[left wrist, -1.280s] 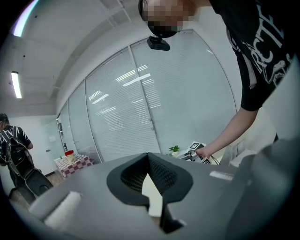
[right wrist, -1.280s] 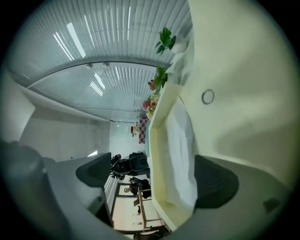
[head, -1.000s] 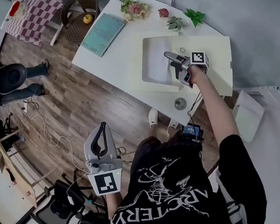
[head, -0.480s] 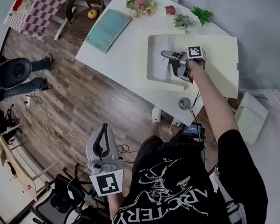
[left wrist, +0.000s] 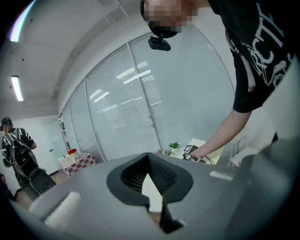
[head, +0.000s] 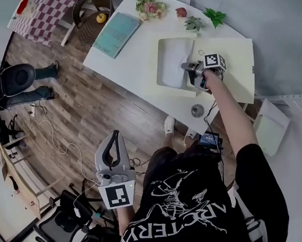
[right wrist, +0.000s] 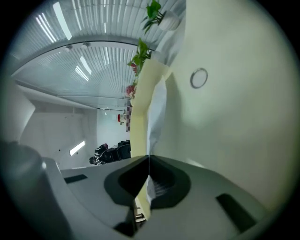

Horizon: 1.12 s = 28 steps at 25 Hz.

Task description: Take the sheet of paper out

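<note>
white table [head: 129, 62], wood floor [head: 88, 106], right tool [head: 187, 67] pinching likely paper [head: 172, 61], left tool [head: 116, 136] closed

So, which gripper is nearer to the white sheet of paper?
Right. The right gripper is at the white sheet of paper in the pale yellow folder, jaws shut on its edge. The left gripper is far from it, above the wooden floor.
</note>
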Each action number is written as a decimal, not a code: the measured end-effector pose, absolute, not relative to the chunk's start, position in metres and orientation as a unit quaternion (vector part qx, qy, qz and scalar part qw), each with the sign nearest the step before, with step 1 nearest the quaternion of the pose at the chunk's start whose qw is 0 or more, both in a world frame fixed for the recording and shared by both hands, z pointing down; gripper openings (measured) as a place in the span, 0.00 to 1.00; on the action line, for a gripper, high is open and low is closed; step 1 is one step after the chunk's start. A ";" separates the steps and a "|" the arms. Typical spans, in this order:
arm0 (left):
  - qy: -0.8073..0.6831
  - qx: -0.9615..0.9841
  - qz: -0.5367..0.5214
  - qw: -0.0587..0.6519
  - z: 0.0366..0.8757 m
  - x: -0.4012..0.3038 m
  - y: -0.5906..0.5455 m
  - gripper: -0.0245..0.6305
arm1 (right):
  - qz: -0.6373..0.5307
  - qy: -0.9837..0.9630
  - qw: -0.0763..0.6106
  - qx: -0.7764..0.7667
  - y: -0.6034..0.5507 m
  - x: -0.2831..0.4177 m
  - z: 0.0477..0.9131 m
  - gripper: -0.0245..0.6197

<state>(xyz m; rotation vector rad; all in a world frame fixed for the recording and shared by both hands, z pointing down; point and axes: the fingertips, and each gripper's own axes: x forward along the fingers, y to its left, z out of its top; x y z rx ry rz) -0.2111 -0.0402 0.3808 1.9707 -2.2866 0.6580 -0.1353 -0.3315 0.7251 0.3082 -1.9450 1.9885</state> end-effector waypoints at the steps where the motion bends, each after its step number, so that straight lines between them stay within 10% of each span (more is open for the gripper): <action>1: -0.736 0.643 0.209 0.021 0.379 -0.206 -0.044 0.04 | 0.694 -0.692 0.167 0.105 -0.332 -0.129 0.717 0.07; 28: -0.615 0.775 0.119 -0.088 0.321 -0.114 -0.123 0.04 | 0.288 -0.933 -0.063 0.209 -0.237 0.077 0.354 0.06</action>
